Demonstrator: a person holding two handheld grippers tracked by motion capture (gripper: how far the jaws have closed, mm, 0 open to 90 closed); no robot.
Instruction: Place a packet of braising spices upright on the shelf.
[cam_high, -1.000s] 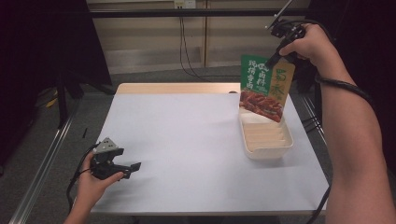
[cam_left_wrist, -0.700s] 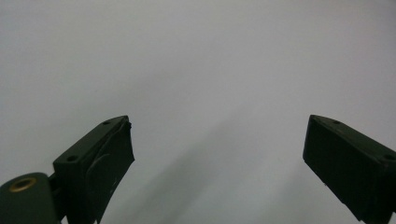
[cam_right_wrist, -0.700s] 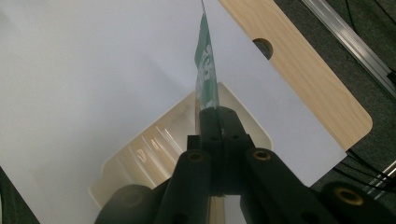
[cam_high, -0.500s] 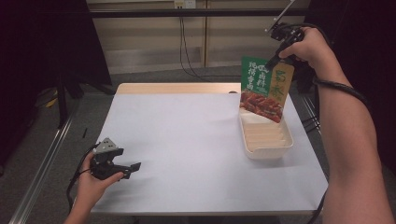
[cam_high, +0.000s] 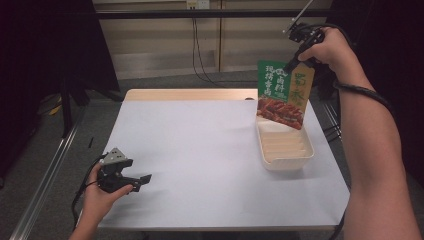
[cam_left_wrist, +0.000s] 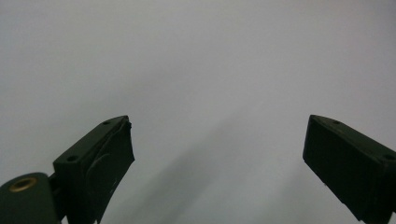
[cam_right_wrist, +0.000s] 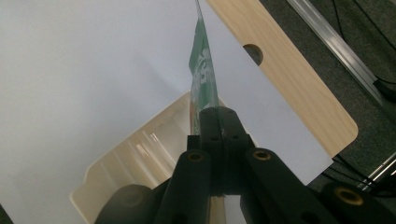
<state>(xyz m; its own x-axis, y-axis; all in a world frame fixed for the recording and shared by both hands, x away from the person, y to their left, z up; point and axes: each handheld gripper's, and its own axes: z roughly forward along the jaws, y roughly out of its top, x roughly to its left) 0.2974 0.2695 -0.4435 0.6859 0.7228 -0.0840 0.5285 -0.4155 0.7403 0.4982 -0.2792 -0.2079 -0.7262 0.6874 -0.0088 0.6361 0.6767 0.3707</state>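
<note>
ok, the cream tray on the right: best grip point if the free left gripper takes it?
Probably the tray's near short rim, from above, one jaw inside the wall. The near end looks bare; the packet held by the right gripper hangs over the far end. The left gripper is open and could straddle a thin rim.

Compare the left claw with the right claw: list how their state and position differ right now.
The left claw is open, jaws spread wide with nothing between them; the right claw is shut on the top edge of a green-and-tan printed food pouch. The left claw sits low at the white table's near-left corner; the right claw is raised above the cream plastic tray. Both are black, two-jawed and hand-held.
</note>
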